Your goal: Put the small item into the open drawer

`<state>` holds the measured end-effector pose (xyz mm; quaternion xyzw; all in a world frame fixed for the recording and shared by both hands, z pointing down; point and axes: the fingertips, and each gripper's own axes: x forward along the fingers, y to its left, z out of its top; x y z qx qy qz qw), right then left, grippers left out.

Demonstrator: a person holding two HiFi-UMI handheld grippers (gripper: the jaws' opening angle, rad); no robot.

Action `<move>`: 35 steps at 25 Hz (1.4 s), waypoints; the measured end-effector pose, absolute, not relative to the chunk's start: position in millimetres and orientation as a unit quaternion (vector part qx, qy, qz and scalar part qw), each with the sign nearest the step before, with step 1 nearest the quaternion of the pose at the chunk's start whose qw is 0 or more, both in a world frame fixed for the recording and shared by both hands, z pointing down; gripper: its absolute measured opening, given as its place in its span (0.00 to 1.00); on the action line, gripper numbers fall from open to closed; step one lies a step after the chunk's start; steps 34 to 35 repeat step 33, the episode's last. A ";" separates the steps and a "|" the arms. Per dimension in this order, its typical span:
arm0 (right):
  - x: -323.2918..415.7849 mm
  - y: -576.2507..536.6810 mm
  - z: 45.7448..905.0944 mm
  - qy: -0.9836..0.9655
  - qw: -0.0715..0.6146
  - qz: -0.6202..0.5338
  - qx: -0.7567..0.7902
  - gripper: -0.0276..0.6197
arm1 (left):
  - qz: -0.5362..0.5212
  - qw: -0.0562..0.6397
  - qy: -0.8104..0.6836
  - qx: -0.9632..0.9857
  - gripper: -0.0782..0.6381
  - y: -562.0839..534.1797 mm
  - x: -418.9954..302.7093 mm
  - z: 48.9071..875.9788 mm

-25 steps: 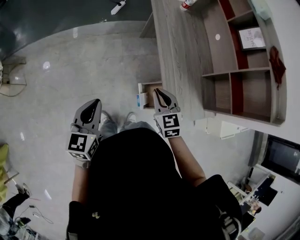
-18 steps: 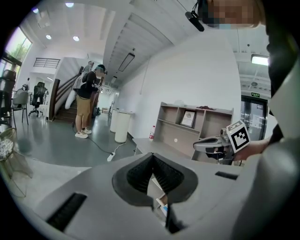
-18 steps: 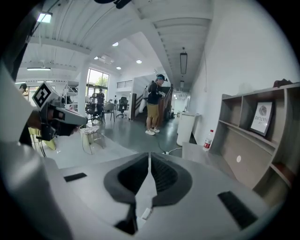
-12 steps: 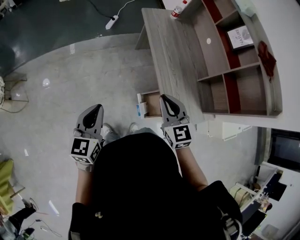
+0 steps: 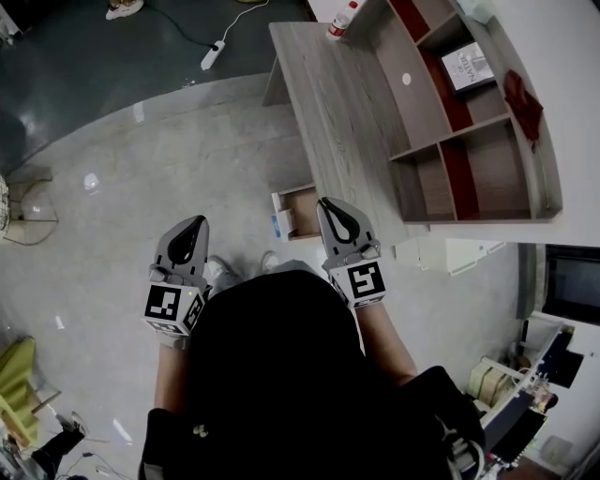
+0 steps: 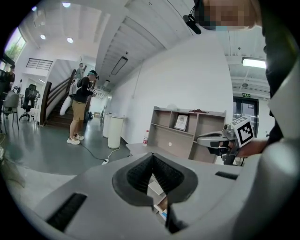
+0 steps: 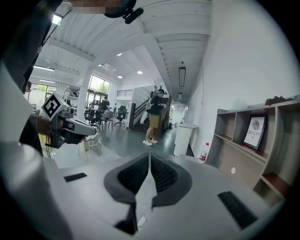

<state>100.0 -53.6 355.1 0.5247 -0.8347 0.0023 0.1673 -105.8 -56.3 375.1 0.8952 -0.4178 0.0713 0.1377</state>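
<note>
The wooden desk (image 5: 328,103) has one drawer (image 5: 302,212) pulled open toward the person. A small blue and white thing (image 5: 278,224) shows at the drawer's near left end; I cannot tell what it is. My right gripper (image 5: 326,202) is shut and empty, with its tip over the drawer's right edge beside the desk front. My left gripper (image 5: 196,221) is also shut and empty, over the floor well left of the drawer. In the left gripper view the shut jaws (image 6: 152,156) point toward the desk. The right gripper view shows its jaws (image 7: 149,155) closed tip to tip.
A shelf unit (image 5: 464,141) stands at the back of the desk, holding a framed picture (image 5: 467,66) and a red cloth (image 5: 521,94). A bottle (image 5: 340,21) stands at the desk's far end. A power strip (image 5: 212,54) lies on the floor. A person (image 6: 80,108) stands far off.
The head view has swung, so the desk and drawer now sit a little further left in the picture. Both grippers stay shut and keep about the same places.
</note>
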 end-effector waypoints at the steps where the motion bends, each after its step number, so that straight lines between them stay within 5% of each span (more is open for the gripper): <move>1: 99.2 -52.9 354.8 -0.835 0.167 0.001 0.524 0.08 | 0.068 0.137 -0.412 0.898 0.11 -55.7 -104.6 373.2; 35: 105.1 -59.5 372.1 -0.833 0.164 0.034 0.528 0.08 | 0.058 0.172 -0.388 0.903 0.11 -57.2 -100.3 368.6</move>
